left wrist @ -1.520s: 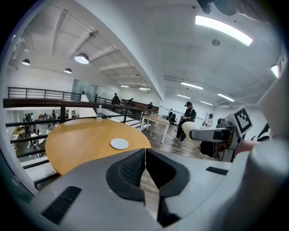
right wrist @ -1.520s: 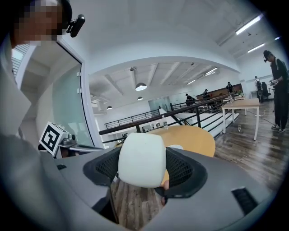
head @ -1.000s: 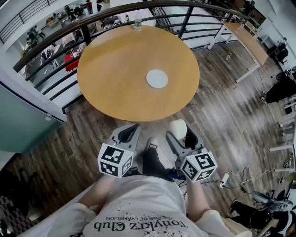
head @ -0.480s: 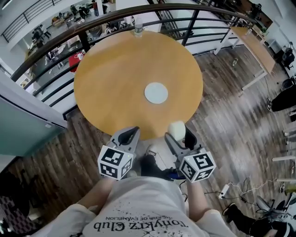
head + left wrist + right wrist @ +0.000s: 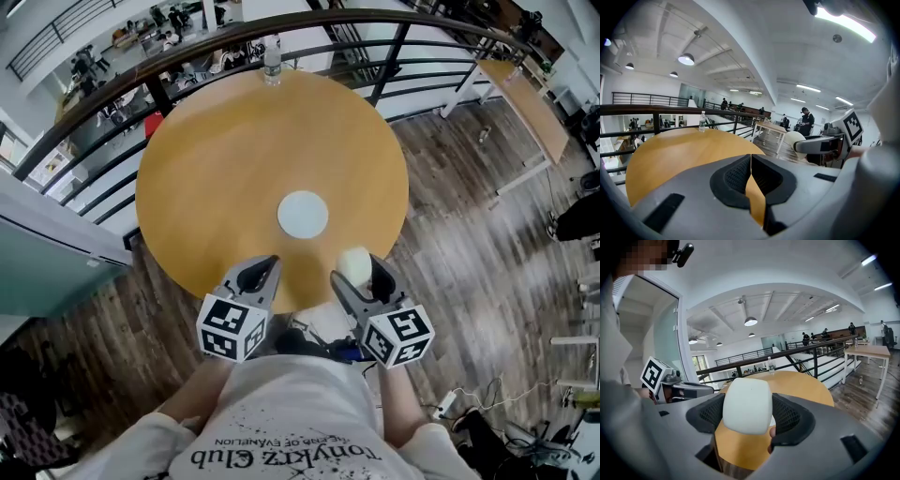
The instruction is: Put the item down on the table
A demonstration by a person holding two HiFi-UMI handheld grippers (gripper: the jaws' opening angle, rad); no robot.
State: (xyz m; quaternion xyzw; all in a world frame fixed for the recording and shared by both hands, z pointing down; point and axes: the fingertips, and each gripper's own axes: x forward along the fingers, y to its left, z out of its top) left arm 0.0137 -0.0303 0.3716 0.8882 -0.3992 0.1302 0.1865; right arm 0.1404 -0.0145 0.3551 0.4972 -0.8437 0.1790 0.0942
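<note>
Head view: round wooden table [image 5: 216,159] fills the upper centre of the frame. A white disc [image 5: 303,214] lies on it near the middle, and a water bottle [image 5: 272,58] stands upright at the far edge by the railing [image 5: 112,89]. Left gripper [image 5: 263,268] is at lower centre-left, its tip over the table's near edge. Right gripper [image 5: 362,272] is at lower centre-right and holds a white rounded item [image 5: 353,263] at the near edge, lower right of the disc. A long desk [image 5: 525,94] is at upper right.

Left gripper view: the jaws are pressed together with nothing between them. The tabletop is behind them and the bottle is left of centre. The right gripper with the item is at mid right.

Right gripper view: the jaws are clamped on the item at frame centre, one pad on each side. The tabletop shows under and beyond it. Can't tell if it touches the table. The left gripper's marker cube is at mid left.
</note>
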